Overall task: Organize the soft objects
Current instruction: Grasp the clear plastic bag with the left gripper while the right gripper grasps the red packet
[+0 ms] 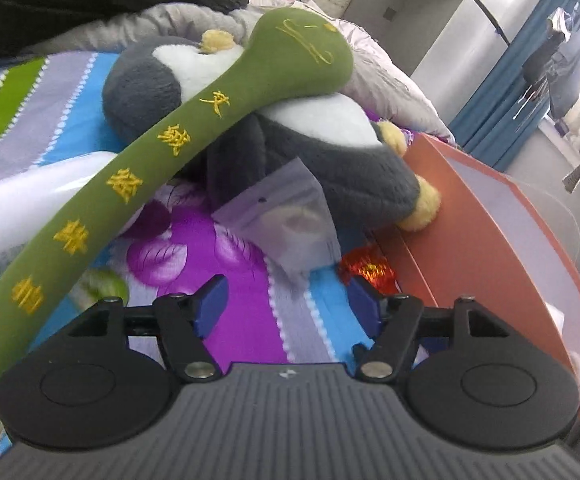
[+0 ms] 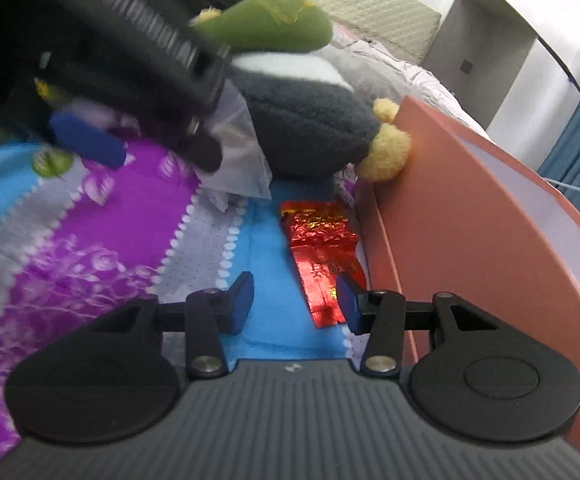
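Left tongs (image 1: 286, 304) stand open over a striped, purple-flowered bedspread (image 1: 246, 276), nothing btwn the blue pads. Right tongs (image 2: 295, 302) also apart and empty, w/ a red foil packet (image 2: 321, 256) lying on the blue stripe just ahead, its near end reaching btwn the pads but not gripped. In the right wrist view the left tongs show blurred at upper left, above the bedspread. Beyond both tools, a grey-and-white plush penguin (image 1: 317, 148) lies on its side on the bed, its yellow foot (image 2: 385, 152) touching an orange box (image 2: 469, 220) that stands to the right. A long green plush w/ yellow embroidery (image 1: 138, 184) rests across the penguin, its head on top and its tail running down past the left tongs' left side. A clear plastic bag (image 1: 290, 216) lies btwn penguin and left tongs. A white plush (image 1: 22, 208) sits under the green one at left; grey quilt (image 1: 389, 76) bunched behind
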A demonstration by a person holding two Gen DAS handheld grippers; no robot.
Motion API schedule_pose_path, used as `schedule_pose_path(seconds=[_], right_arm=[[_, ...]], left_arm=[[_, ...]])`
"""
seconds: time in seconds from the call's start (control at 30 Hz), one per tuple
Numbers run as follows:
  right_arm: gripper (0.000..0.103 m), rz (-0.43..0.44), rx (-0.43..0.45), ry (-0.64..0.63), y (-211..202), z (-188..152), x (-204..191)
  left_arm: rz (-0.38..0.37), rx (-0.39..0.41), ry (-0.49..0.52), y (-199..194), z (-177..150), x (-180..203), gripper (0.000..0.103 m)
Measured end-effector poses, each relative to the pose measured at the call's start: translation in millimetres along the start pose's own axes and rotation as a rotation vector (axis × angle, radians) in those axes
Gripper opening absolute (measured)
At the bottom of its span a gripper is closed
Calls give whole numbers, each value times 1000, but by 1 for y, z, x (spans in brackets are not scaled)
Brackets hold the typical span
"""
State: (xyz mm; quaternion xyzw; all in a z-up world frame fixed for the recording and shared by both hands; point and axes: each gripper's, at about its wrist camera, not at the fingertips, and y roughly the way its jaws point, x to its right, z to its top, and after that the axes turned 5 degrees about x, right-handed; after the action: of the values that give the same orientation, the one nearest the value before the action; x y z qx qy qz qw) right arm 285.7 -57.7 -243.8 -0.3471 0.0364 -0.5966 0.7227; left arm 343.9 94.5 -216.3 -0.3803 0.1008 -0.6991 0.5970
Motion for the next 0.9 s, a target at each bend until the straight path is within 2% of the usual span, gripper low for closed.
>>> schedule_pose_path(seconds=[0.1,0.23,0.4,0.53,0.57,0.63,0.7,0.77,0.9], right_arm=[[48,-37,-2,-63,12,-1,-5],[48,-73,-3,-121,17,1,-9],[44,-62,-21,-104,19,4,-6],[43,-71,-21,-105,23,4,-4],[42,-70,-22,-104,24,4,-4],[29,-63,-29,-100,27,5,-3],[27,-50,-32,-96,26,5,-2],[22,-42,-36,-89,25,6,-1],[11,-37,-36,-84,16,7,0]], left_arm=[[-17,-16,-61,16,8,-10,78],[-39,-44,-150,38,9,-19,78],[-89,-29,-212,52,11,-23,78],[-98,-38,-249,65,15,-25,78],[-97,-41,-254,67,16,-25,78],[-105,-39,-253,71,16,-22,77],[-105,-38,-251,75,17,-19,76],[-103,-37,-250,78,17,-16,69],[-90,-52,-262,84,17,-9,43]])
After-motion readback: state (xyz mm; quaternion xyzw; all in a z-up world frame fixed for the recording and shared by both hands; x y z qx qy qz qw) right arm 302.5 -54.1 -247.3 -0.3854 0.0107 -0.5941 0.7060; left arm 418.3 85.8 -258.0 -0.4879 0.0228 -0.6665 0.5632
